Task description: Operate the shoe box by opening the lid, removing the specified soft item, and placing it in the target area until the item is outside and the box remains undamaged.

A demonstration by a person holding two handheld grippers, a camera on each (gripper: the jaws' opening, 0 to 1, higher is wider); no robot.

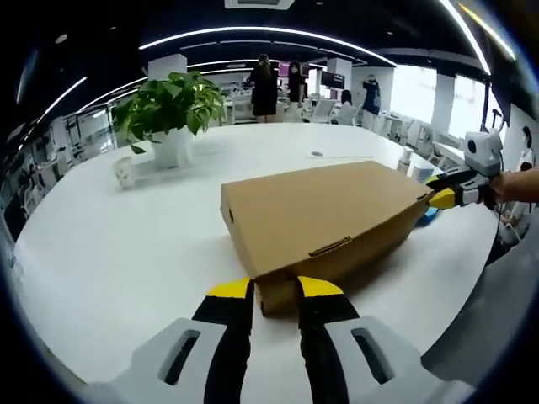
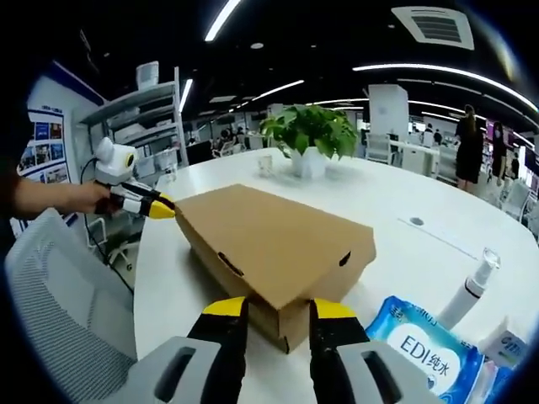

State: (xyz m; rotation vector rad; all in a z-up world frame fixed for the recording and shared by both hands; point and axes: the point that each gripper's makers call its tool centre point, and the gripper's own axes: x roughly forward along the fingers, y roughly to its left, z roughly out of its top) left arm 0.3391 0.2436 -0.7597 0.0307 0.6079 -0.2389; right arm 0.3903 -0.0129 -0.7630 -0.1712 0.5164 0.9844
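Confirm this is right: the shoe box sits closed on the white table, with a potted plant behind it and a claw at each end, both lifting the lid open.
Wrong on the lid: the left gripper view shows the shoe box lid down, not lifted. The rest stands: white table, potted plant, left claw, right claw.

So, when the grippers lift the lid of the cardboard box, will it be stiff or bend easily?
The shoe box lid looks like thin corrugated cardboard, so it probably flexes if lifted at one corner. Its broad flat top suggests it stays fairly rigid when both grippers lift together. The edges may crease.

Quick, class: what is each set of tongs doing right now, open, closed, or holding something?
Left tongs: open, at one end of the closed shoe box.
Right tongs: open, at the opposite end.
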